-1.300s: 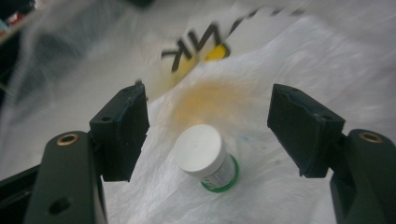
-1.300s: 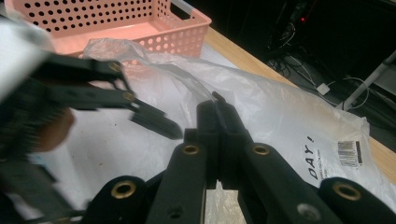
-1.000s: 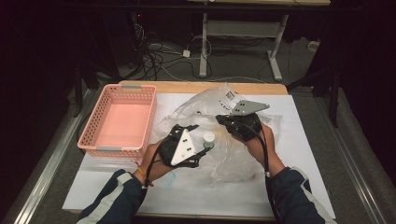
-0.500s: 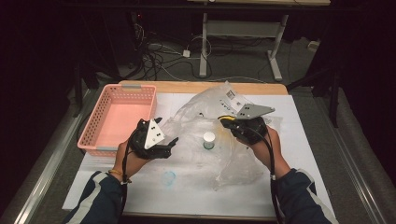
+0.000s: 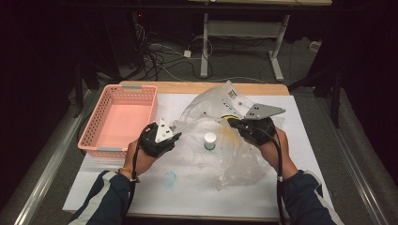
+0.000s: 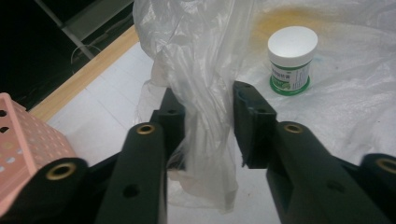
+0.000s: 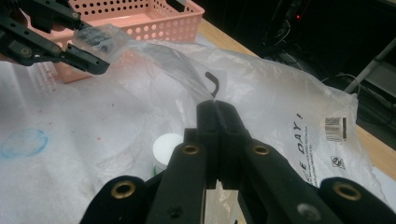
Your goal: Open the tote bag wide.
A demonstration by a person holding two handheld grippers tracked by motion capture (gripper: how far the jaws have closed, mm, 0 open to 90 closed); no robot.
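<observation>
1 plastic bag (image 5: 220, 136), 1 jar (image 5: 210, 140), 2 grippers

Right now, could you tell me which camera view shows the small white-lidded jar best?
The left gripper view: the jar stands unobstructed with its white lid and green-and-white label on show. The high view gives a small lid-down look amid the plastic bag. The right gripper view catches part of its lid behind the right gripper.

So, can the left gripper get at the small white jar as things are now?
Probably not directly: the jar seems to sit inside the clear plastic bag, and a bunch of that bag fills the left gripper.
</observation>
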